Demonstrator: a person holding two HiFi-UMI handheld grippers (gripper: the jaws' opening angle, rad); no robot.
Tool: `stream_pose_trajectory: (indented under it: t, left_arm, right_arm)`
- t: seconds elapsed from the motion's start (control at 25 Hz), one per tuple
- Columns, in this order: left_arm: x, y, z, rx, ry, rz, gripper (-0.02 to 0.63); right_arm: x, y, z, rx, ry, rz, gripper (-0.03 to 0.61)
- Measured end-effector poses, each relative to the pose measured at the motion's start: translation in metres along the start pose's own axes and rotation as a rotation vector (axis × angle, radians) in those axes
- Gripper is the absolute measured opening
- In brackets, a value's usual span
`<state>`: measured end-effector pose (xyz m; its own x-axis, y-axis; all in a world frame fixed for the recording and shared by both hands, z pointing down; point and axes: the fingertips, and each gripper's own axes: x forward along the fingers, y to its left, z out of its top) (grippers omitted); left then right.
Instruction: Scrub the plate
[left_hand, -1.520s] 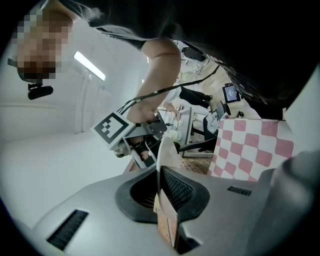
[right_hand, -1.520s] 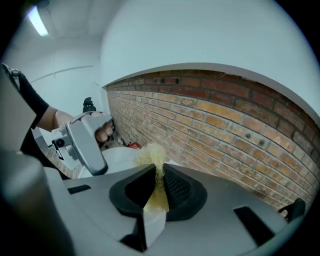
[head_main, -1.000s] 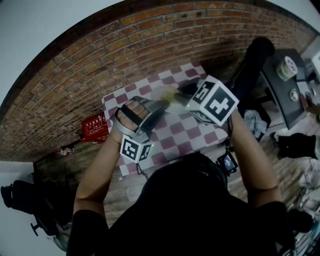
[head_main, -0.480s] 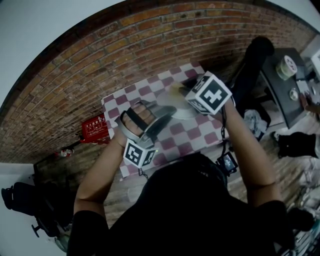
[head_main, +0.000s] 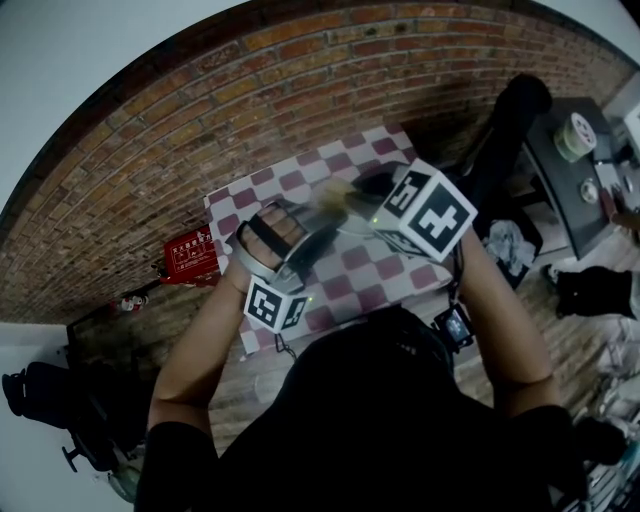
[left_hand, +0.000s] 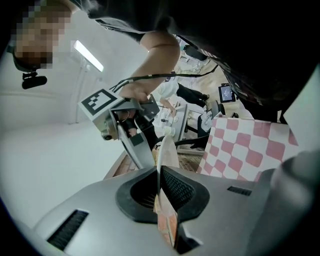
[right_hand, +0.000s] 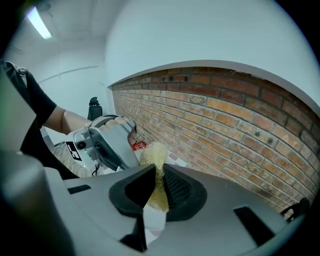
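Plate clamped, scrubber applied alongside.
Left gripper pinches the plate edge-on at frame centre; right gripper is pressed onto a yellow scrubber, just beside the plate's upper rim.

No words or numbers can be read. The red box by the brick wall has white print, too small to read. The small cube and the big cube show only black squares.

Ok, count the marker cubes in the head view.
2. One marker cube rides on the left gripper, lower left; the other on the right gripper, upper right. None seems hidden.
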<state>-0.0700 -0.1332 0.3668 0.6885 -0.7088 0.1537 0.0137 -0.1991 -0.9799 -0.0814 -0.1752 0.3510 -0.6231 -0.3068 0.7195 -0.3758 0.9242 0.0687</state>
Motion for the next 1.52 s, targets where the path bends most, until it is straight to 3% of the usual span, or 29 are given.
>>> stream_pose_trajectory:
  t: [0.44, 0.64, 0.8, 1.04, 1.28, 1.4, 1.52]
  left_arm:
    - [-0.008, -0.005, -0.006, -0.017, 0.005, -0.010, 0.020]
    - [-0.005, -0.003, 0.005, -0.025, -0.027, -0.009, 0.020]
    - [0.000, -0.007, 0.000, -0.039, -0.023, -0.017, 0.020]
    - [0.005, -0.015, -0.020, -0.105, 0.013, -0.018, 0.021]
    - [0.017, -0.042, -0.028, -0.174, 0.033, -0.061, 0.021]
    - [0.024, -0.057, -0.034, -0.246, 0.047, -0.092, 0.020]
    - [0.033, -0.075, -0.041, -0.372, 0.061, -0.137, 0.021]
  right_arm:
    - [0.023, -0.041, -0.048, 0.103, 0.073, -0.051, 0.048]
    - [0.038, -0.041, -0.026, 0.085, 0.043, -0.050, 0.048]
    - [0.038, -0.018, -0.004, 0.052, -0.012, 0.003, 0.048]
    - [0.021, -0.004, -0.005, 0.084, -0.053, 0.034, 0.048]
    - [0.022, -0.010, -0.038, 0.119, -0.032, 0.010, 0.048]
    - [0.026, -0.020, -0.066, 0.156, 0.008, -0.001, 0.048]
    - [0.036, -0.040, -0.105, 0.211, 0.056, -0.034, 0.048]
